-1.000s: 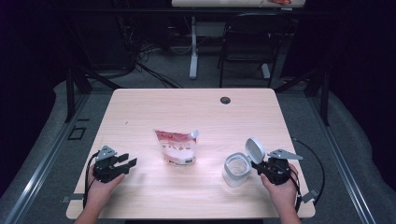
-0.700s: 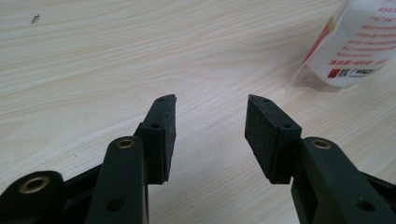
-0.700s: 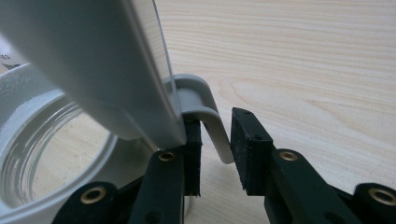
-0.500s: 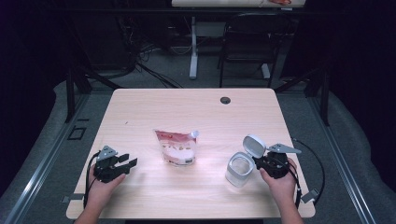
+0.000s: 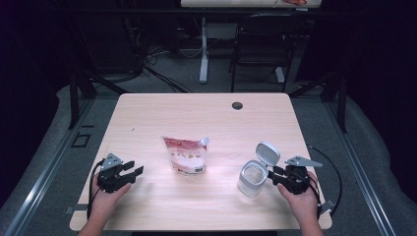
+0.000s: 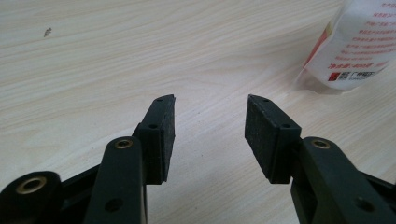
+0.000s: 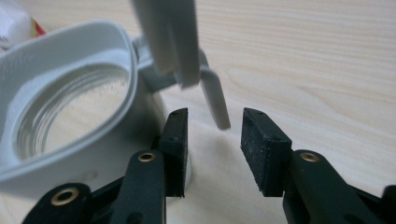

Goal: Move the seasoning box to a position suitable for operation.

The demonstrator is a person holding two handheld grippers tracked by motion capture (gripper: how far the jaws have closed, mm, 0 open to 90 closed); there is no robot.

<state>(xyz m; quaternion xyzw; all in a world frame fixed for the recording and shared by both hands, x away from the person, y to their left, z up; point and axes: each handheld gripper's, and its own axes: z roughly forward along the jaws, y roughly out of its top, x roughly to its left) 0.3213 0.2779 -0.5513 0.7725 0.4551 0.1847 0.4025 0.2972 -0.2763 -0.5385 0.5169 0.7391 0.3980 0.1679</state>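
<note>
My jar (image 5: 252,179) at four o'clock is clear glass with a pale grey collar and flip lid (image 5: 268,153). The pouch (image 5: 187,155) at centre is white, red-topped, with red print. My grippers are black; the table (image 5: 206,113) is light wood grain.

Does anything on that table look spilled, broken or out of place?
Nothing spilled or broken. The clear jar stands upright with its hinged lid flipped open, and the red-and-white pouch lies flat mid-table.

A lab-like recording room: a pale wooden table with a cable grommet (image 5: 237,105) stands on grey carpet, with dark curtains and tangled black cables (image 5: 157,73) behind it.
</note>
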